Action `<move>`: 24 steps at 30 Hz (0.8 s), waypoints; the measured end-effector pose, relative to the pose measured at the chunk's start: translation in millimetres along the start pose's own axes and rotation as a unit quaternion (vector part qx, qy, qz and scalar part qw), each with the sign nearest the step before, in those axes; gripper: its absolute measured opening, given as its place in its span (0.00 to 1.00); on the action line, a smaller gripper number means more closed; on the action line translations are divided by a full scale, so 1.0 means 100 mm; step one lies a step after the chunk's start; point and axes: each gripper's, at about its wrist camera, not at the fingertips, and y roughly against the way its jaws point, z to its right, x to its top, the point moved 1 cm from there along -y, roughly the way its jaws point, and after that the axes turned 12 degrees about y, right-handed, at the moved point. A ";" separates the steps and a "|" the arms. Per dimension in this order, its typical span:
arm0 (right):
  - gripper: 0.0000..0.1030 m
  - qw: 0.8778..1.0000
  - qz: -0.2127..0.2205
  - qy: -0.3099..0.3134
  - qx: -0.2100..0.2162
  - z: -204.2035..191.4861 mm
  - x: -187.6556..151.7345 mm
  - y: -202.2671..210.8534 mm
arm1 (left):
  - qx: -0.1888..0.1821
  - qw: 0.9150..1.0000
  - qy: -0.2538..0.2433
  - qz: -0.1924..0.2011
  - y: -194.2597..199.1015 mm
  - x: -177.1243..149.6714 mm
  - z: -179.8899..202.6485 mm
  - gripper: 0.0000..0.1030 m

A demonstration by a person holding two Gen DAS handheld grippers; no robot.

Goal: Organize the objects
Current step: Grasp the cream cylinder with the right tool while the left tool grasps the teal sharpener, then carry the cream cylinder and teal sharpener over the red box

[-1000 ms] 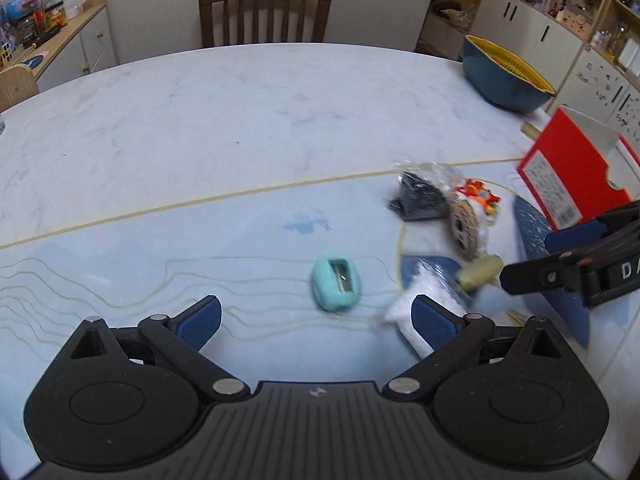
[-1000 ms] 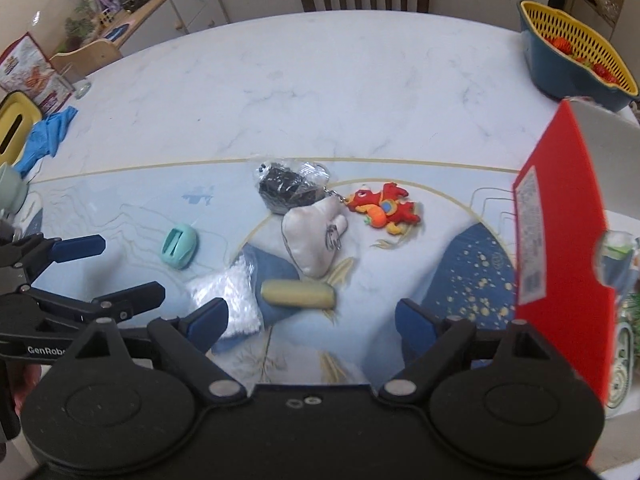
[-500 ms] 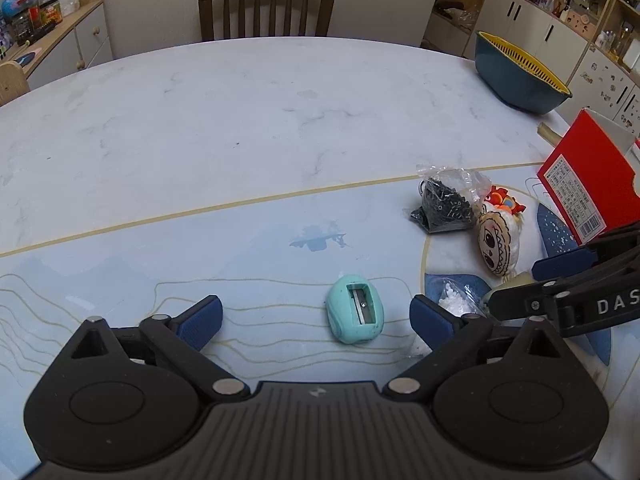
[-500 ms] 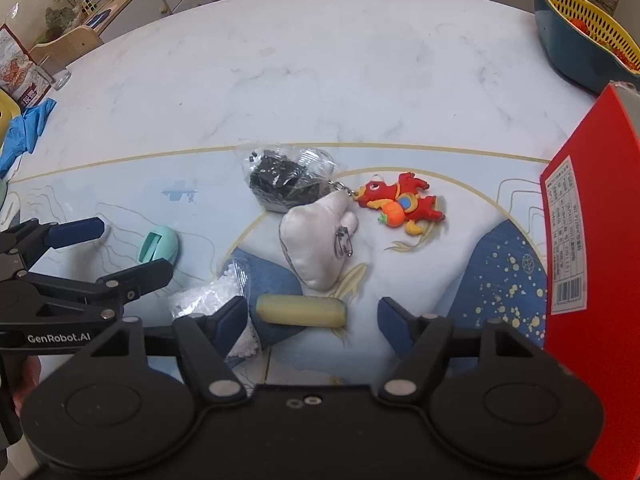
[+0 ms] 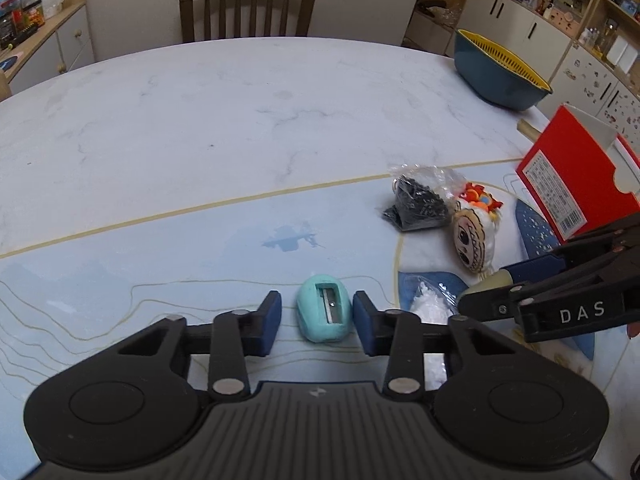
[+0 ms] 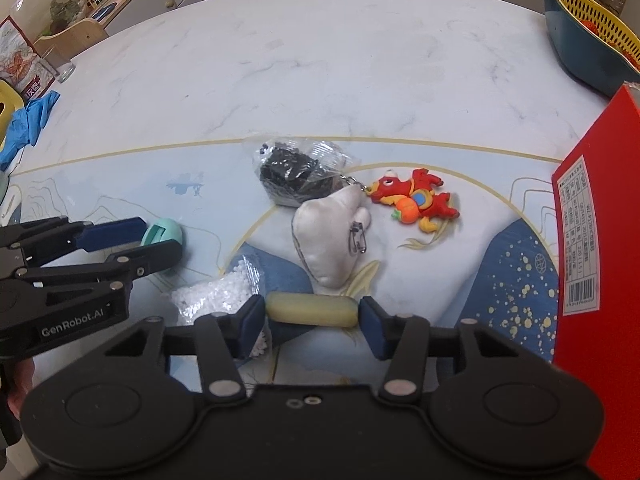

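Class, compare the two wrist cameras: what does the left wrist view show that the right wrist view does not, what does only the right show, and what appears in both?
Only the left wrist view: the sharpener's blade slot facing up, and the plush keychain's stitched face.

Only the right wrist view: a blue cloth at the table's left edge, the whole red dragon charm, and the yellow roll lying lengthwise between the right gripper's closing fingers.

Both: the sharpener between the left gripper's closing fingers, the black bag, white bead bag, red box and basket.

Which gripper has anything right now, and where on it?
Neither has a firm hold yet. Left gripper is closing across the teal sharpener's sides, small gaps remaining. Right gripper is closing on the yellow cylinder's two ends.
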 end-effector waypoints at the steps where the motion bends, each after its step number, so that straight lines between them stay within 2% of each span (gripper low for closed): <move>1: 0.49 1.000 0.000 0.000 -0.001 0.00 -0.01 0.00 | -0.002 1.000 0.000 -0.002 0.00 0.00 0.00 0.32; 4: 0.49 1.000 0.001 0.001 -0.001 -0.01 -0.02 0.01 | -0.005 1.000 0.002 -0.004 0.01 0.00 0.00 0.29; 11: 0.49 1.000 0.010 -0.001 0.008 0.03 -0.13 0.13 | -0.007 1.000 0.010 0.001 0.07 -0.02 0.00 0.29; 24: 0.49 0.999 0.035 0.019 0.024 0.00 -0.43 0.69 | -0.024 1.000 0.016 -0.004 0.46 -0.14 0.26 0.29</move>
